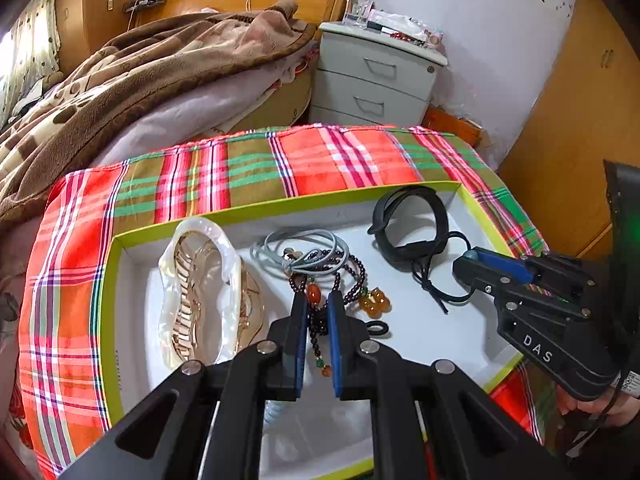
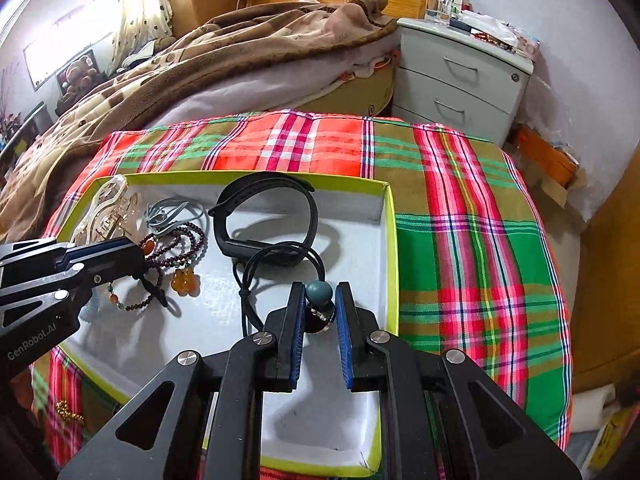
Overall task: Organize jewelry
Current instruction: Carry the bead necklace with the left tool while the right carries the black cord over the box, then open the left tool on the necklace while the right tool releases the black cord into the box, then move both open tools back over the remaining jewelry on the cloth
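A white-lined box with a lime-green rim (image 1: 248, 216) (image 2: 393, 240) lies on a plaid cloth. It holds a pearly hair claw (image 1: 200, 288), grey cords (image 1: 288, 248), a black wristband (image 1: 408, 216) (image 2: 264, 216) and a dark bead bracelet (image 1: 356, 276) (image 2: 180, 244) with amber pendants (image 1: 374, 302). My left gripper (image 1: 317, 300) is shut on a strand of the bracelet, low over the box floor. My right gripper (image 2: 319, 300) is shut on a teal bead (image 2: 319, 292) and a dark bead strung on a black cord (image 2: 256, 276), near the box's right wall.
The plaid cloth (image 2: 460, 220) covers a small table with bare cloth to the right of the box. A small gold piece (image 2: 68, 408) lies on the cloth at the box's near left. A bed with a brown blanket (image 1: 140, 80) and a grey nightstand (image 1: 380, 72) stand behind.
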